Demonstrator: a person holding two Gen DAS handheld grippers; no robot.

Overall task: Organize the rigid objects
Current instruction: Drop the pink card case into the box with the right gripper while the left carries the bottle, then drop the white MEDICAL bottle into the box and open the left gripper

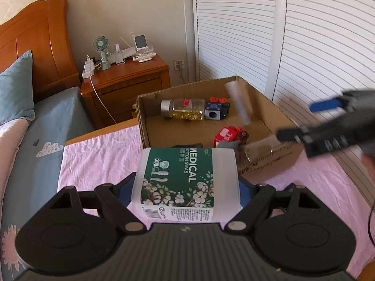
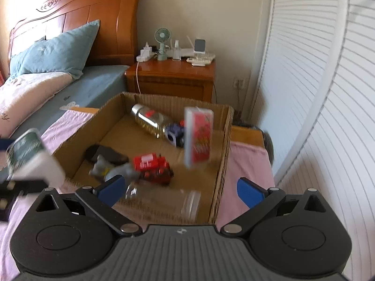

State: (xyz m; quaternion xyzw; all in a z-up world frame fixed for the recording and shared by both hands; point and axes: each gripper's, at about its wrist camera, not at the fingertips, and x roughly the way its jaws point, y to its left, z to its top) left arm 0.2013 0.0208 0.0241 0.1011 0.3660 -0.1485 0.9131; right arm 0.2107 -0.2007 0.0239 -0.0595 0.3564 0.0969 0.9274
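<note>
Left gripper jaws clamp the swab tub near the box; right gripper jaws wide, empty.

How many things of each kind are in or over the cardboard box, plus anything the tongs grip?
Toy vehicles: 2, red truck, blue car
Bottles and jars: 2, gold-filled bottle, clear jar
Red pack, blurred: 1
Grey toy: 1
Black item: 1
Cotton swab tub, gripped: 1
Total: 8
</note>
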